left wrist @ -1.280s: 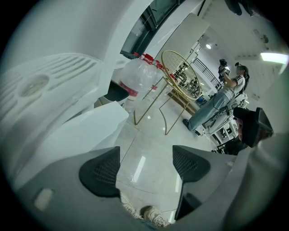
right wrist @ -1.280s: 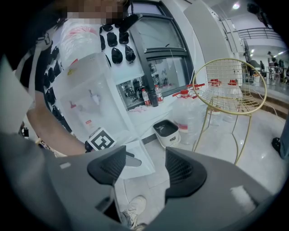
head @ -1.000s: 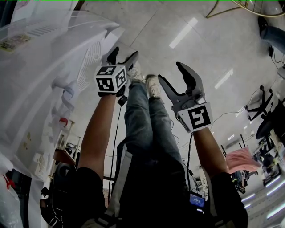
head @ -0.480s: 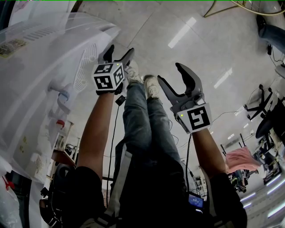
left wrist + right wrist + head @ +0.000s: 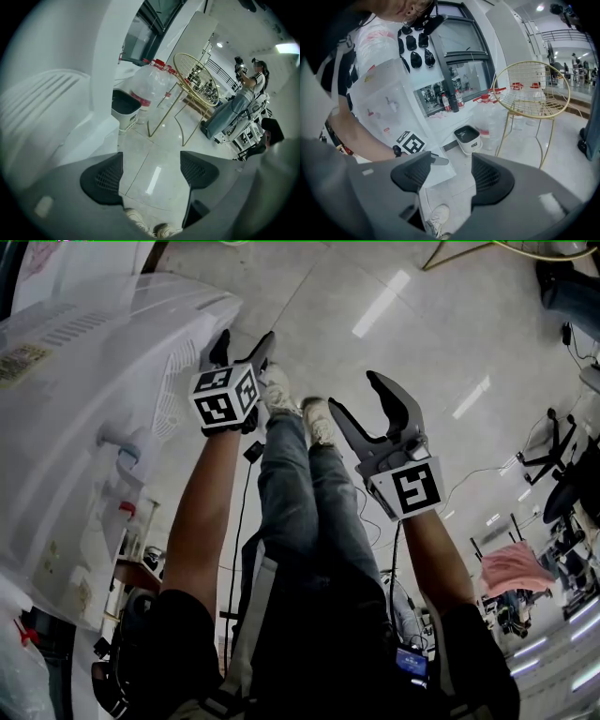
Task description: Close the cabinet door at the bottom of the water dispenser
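White water dispenser; pink cloth.

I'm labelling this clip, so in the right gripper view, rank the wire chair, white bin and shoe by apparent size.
1. Wire chair, clearly largest.
2. White bin and shoe: about alike. The shoe sits much nearer, so I won't rank them.

Bright, even indoor light; a ceiling lamp shows at the upper right of the left gripper view. White glare streaks cross the glossy floor. Gripper views bend strongly, corners black; the dispenser at left is washed out and soft.
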Demonstrator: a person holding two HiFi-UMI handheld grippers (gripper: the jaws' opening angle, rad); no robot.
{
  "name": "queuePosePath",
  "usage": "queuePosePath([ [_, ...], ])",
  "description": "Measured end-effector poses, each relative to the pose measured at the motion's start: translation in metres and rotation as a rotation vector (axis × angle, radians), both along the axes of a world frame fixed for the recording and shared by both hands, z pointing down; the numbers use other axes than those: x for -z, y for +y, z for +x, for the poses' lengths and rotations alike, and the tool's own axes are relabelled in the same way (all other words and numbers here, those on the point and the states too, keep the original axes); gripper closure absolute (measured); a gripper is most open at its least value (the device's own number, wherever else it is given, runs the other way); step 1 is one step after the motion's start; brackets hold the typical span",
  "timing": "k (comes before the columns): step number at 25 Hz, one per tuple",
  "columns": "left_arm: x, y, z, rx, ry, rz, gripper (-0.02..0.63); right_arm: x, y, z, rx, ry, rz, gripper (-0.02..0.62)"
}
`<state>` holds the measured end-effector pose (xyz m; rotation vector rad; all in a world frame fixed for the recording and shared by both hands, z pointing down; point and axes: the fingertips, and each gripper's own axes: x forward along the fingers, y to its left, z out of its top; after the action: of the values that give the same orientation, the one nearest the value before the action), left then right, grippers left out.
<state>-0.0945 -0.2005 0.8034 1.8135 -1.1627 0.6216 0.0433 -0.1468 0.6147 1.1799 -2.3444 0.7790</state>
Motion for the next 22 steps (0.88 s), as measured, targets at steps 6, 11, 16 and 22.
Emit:
queuePosePath([
  [6,0.003,-0.005,0.006,-0.025,-0.005,0.007,0.216,0.005,-0.003,0.004,-0.027,0.001,0.010,0.325],
  [11,0.014,-0.012,0.012,-0.037,0.002,0.028,0.215,0.011,-0.001,0.006,-0.042,-0.001,0.021,0.325],
  [16,0.046,-0.007,0.028,-0.075,0.031,0.063,0.212,0.030,0.005,0.006,-0.042,-0.008,0.049,0.325],
  [22,0.127,-0.002,0.046,-0.095,0.075,0.149,0.201,0.082,0.015,0.013,-0.040,-0.021,0.110,0.325],
])
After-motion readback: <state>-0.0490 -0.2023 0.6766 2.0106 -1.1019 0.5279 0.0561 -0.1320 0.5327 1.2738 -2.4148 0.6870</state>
